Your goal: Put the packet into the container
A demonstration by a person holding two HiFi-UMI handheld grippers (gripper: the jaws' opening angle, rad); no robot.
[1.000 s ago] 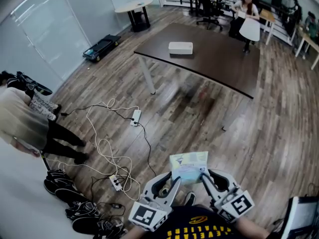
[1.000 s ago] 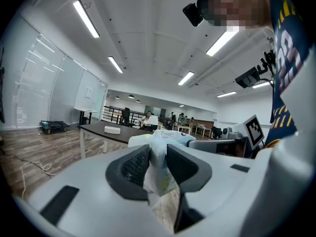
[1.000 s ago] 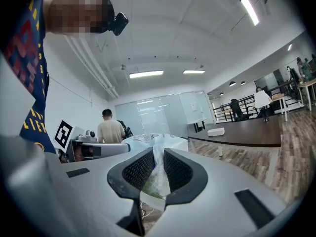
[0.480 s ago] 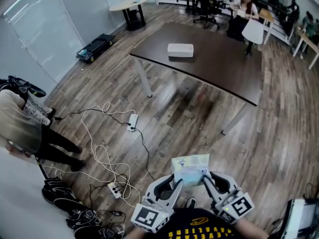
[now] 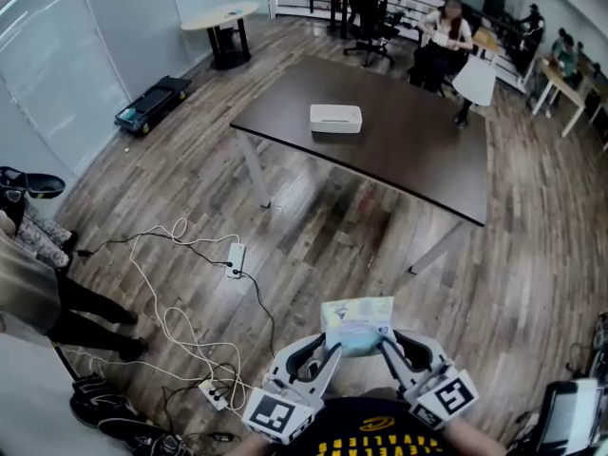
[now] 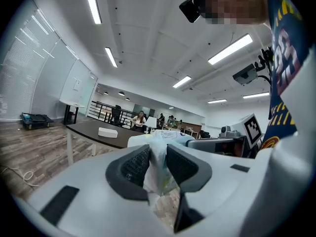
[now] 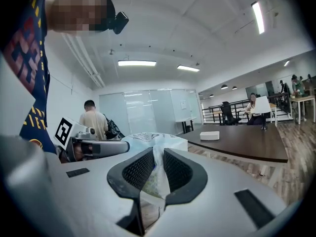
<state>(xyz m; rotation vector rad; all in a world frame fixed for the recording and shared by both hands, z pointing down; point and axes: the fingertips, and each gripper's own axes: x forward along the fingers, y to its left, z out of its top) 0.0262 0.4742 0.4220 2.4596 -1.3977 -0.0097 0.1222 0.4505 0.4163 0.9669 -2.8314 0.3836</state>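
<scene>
**Head view.** The packet (image 5: 358, 323), pale with a light-blue band, is held up over the wooden floor (image 5: 313, 226) at 6 o'clock in the picture. The left claw (image 5: 332, 349) grips its 8 o'clock edge and the right claw (image 5: 385, 346) its 4 o'clock edge. The white container (image 5: 335, 119) sits well apart from the packet, toward 12 o'clock. It rests on the dark counter (image 5: 418, 155), near the counter's 9 o'clock end. White cables (image 5: 185, 307) and a power strip (image 5: 234, 258) lie on the floor at 9 o'clock from the packet. A standing person (image 5: 33, 288) is at the far 9 o'clock edge, and a seated person (image 5: 442, 31) is beyond the counter at 1 o'clock.

**Left gripper view.** The left claw (image 6: 157, 166) is clamped on the packet (image 6: 159, 149), with both ribbed pads pressing a thin fold of its wrapper. The rest of the packet bulges out past the tips. The container (image 6: 107, 132) shows on the counter (image 6: 86, 128) at 10 o'clock. The right claw's marker cube (image 6: 252, 127) is at 2 o'clock.

**Right gripper view.** The right claw (image 7: 156, 172) is likewise clamped on the packet (image 7: 157, 147), with the wrapper pinched between its pads. The container (image 7: 210, 135) stands on the counter (image 7: 247, 143) at 2 o'clock. The left claw (image 7: 96, 146) reaches in from 9 o'clock, in front of the standing person.
</scene>
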